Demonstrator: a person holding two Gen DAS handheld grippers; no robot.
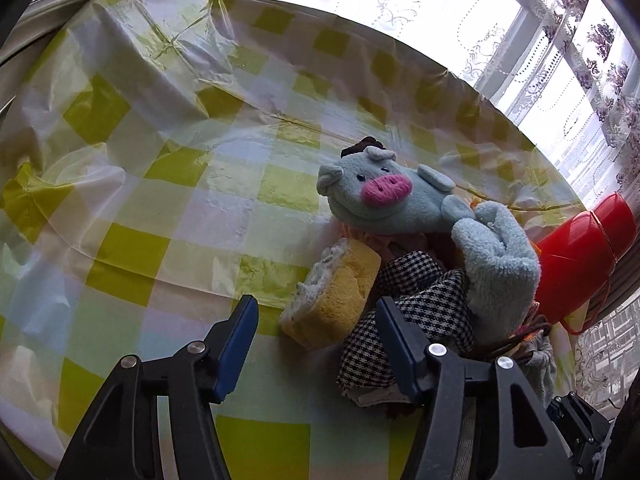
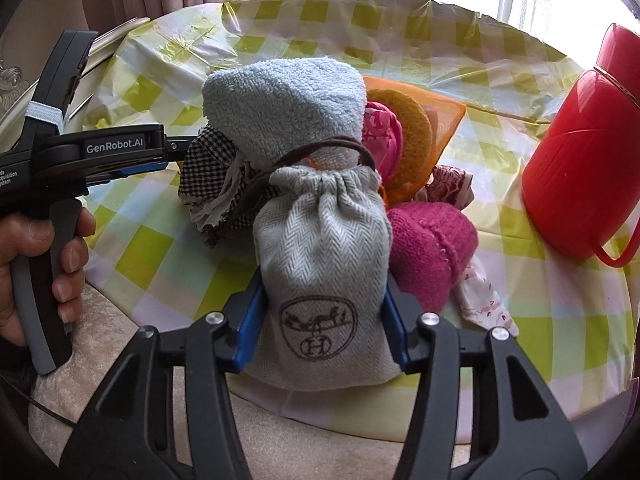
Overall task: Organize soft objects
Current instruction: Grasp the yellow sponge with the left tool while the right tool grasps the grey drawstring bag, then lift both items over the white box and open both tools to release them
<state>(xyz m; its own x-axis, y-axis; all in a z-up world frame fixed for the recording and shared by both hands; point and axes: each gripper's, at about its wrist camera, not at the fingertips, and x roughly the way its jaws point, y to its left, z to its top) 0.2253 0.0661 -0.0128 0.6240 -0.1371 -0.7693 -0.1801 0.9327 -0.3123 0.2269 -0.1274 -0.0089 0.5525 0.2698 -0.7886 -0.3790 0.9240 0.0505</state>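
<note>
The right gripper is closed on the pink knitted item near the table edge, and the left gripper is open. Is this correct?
Not quite. The right wrist view shows the right gripper closed on the grey drawstring pouch, not the pink knitted item beside it. The left gripper is open.

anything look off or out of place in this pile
The red plastic container lies tipped on its side at the table's right edge, the only hard item beside the soft heap. The yellow sponge has a ragged, grey-crusted face. The tablecloth is wrinkled.
</note>
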